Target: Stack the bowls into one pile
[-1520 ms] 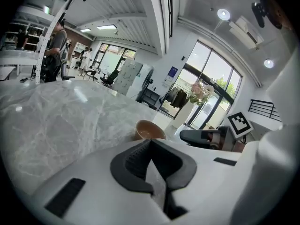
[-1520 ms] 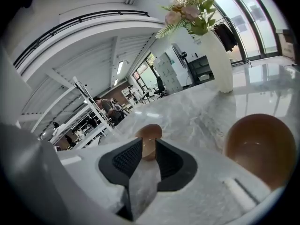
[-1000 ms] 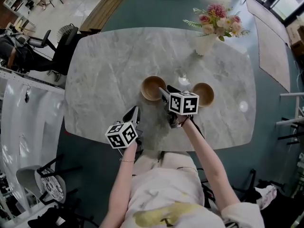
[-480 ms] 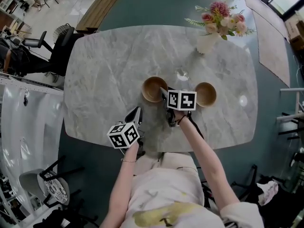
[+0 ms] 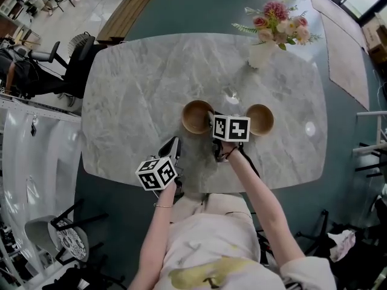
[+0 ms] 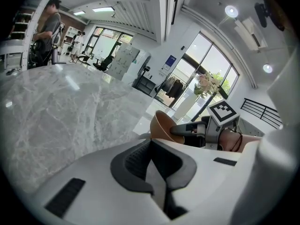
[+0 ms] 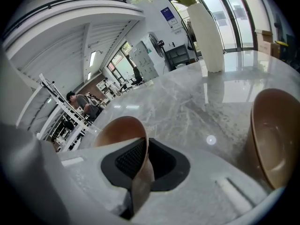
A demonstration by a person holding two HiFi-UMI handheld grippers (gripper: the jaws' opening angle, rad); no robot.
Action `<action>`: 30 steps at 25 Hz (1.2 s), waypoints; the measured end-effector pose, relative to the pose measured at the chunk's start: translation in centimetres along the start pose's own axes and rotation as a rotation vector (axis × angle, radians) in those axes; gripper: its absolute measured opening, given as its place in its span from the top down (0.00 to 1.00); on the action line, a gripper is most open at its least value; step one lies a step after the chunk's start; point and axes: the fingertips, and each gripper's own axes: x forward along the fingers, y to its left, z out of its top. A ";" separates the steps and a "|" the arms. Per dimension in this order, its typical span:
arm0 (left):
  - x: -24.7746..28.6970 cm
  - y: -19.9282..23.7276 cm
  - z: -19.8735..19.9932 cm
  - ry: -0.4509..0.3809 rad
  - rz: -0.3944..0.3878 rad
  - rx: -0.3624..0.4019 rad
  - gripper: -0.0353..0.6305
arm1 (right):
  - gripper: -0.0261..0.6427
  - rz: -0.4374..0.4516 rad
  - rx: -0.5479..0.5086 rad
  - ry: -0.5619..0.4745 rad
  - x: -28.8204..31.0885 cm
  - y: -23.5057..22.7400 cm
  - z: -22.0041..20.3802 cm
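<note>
Wood is what both bowls are made of, and they are seen apart on the marble tabletop point(image 5: 139, 89), not yet piled. The gripped bowl point(image 5: 195, 116) is taken at its right-hand rim by the right gripper point(image 5: 211, 118). Its jaws have just been closing and are pinched on the thin wall, one pad inside and one outside. The second bowl point(image 5: 260, 119) is set upright just past that gripper's other side, untouched. The left gripper point(image 5: 173, 145) is held near the tabletop's near edge, its jaws pressed together on nothing.

The pick-up step is judged to be in hand. Next, a lift clear of the tabletop is called for, then a short carry to the right and a level lowering into the second bowl. With only a rim pinch, the bowl may be tipped on the way. Open room is found all around both bowls. The vase of flowers point(image 5: 263, 52) is placed well apart toward the far edge, and the near edge is not crossed by the likely path.
</note>
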 end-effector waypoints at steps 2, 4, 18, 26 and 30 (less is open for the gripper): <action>0.0 -0.4 -0.1 -0.002 -0.001 0.003 0.95 | 0.92 0.008 0.004 -0.010 -0.7 -0.1 0.1; 0.0 -1.0 -0.1 -0.004 -0.005 0.008 0.95 | 0.92 0.018 0.014 -0.028 -1.6 -0.3 0.5; 2.0 -7.6 -1.2 -0.004 -0.066 0.051 0.95 | 0.92 0.021 0.062 -0.147 -9.5 -5.3 3.2; 4.0 -11.8 -2.2 0.022 -0.122 0.087 0.95 | 0.92 -0.016 0.105 -0.208 -13.3 -9.7 4.3; 5.0 -13.5 -2.8 0.038 -0.145 0.107 0.95 | 0.92 -0.054 0.116 -0.223 -14.8 -12.3 4.5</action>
